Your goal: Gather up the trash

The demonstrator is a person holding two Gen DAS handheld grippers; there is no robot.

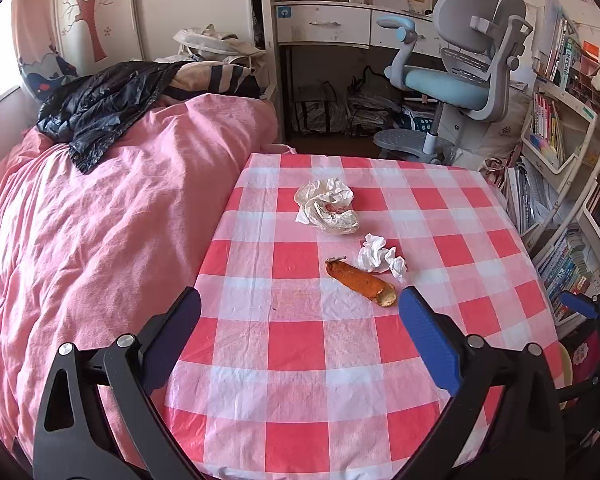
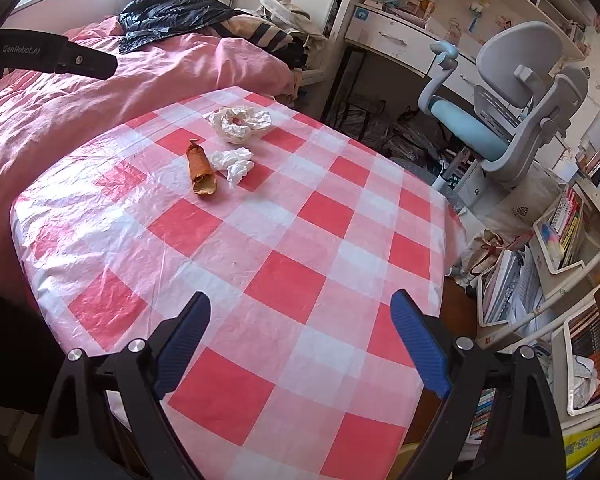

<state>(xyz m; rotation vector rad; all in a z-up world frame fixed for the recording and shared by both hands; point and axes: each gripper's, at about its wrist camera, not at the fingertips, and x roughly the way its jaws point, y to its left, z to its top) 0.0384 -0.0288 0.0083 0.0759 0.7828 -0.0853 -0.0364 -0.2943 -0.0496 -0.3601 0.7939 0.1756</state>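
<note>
Orange peel (image 1: 360,282) beside crumpled tissue (image 1: 380,256), just ahead of left claw (image 1: 300,308), both claws spread wide, empty.

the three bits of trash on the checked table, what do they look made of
Big crumpled wrapper: thin off-white paper, matte, sharply creased, with a reddish stain inside. Small white wad: soft tissue, by its fluffy folds. Orange piece: looks like dried peel or rind, rough orange skin with a pale cut end; uncertain.
</note>
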